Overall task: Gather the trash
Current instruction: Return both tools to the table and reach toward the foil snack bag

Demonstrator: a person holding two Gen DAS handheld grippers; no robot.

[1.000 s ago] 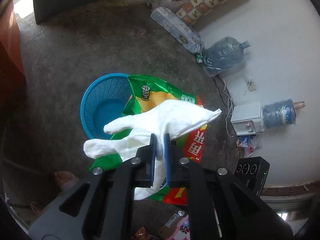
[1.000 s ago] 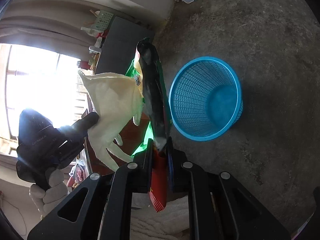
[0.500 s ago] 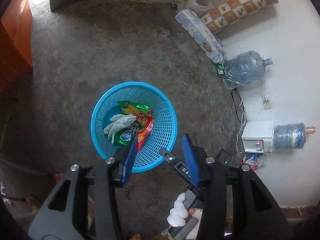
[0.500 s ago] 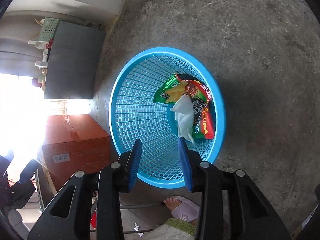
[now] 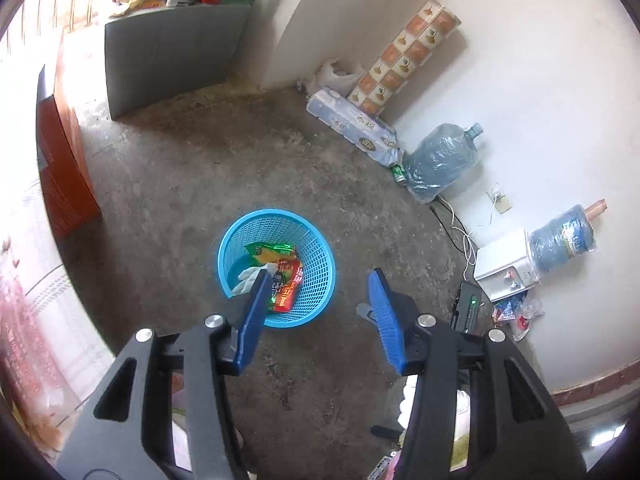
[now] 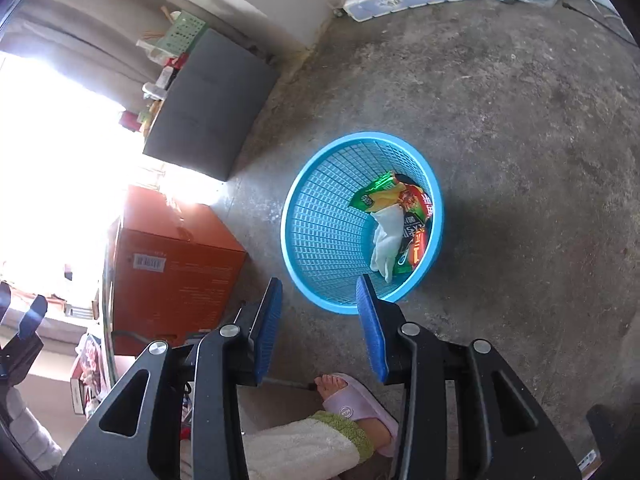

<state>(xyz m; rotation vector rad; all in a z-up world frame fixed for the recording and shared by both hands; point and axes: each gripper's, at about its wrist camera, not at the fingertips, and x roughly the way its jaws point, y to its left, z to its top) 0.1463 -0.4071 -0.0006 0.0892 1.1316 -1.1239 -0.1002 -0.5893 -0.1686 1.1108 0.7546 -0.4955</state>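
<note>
A blue mesh basket [image 5: 316, 264] [image 6: 320, 220] stands on the concrete floor. Inside it lie a green and red snack bag [image 5: 288, 286] [image 6: 414, 204] and a white glove [image 5: 248, 276] [image 6: 386, 236], the glove resting partly on the bag. My left gripper [image 5: 319, 276] hangs above and in front of the basket. Its jaws are opening, with nothing between them. My right gripper [image 6: 319, 281] hovers over the basket's near rim. Its jaws are also opening and hold nothing.
An orange box [image 6: 176, 264] and a grey cabinet [image 5: 172, 52] stand left of the basket. Along the white wall lie a paper-roll pack [image 5: 352, 124], wrapped water bottles [image 5: 440, 160], cables and a black device [image 5: 466, 306]. A person's foot in a pink slipper [image 6: 352, 400] is near the right gripper.
The left gripper let go of the white glove and the right let go of the snack bag; both now lie in the basket. Both grippers opened, and the left one rose and drew back.
</note>
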